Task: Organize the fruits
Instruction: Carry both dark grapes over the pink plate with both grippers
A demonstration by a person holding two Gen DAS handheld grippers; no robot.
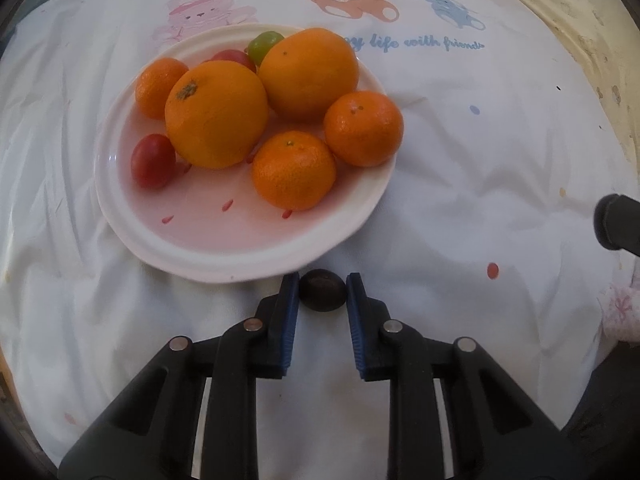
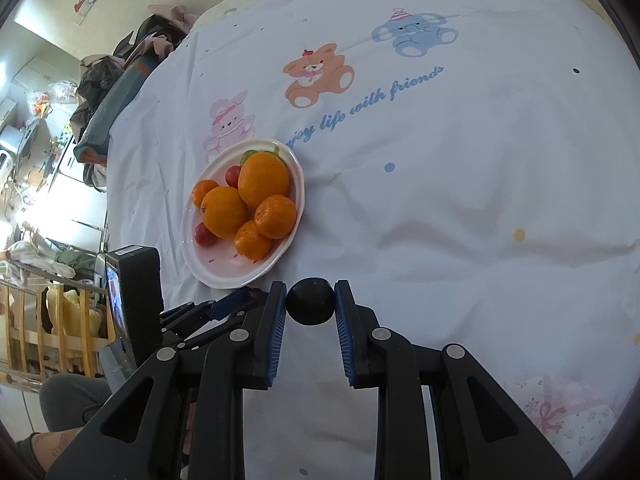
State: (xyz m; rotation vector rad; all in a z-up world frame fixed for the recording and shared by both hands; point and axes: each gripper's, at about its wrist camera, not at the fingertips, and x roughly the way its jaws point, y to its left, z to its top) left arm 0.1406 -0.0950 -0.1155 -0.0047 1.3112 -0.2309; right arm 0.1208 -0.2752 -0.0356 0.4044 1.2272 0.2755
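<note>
Fingers of each gripper (left [image 1: 322,291], right [image 2: 310,301]) clamp a dark fruit.

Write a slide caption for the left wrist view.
Left gripper shut on a small dark fruit beside the plate of oranges and tomatoes.

Soft daylight, left-side glare, fisheye-warped edges

The green fruit [image 1: 264,45] sits half hidden behind the big orange [image 1: 308,72] on the plate [image 1: 224,256]
</note>
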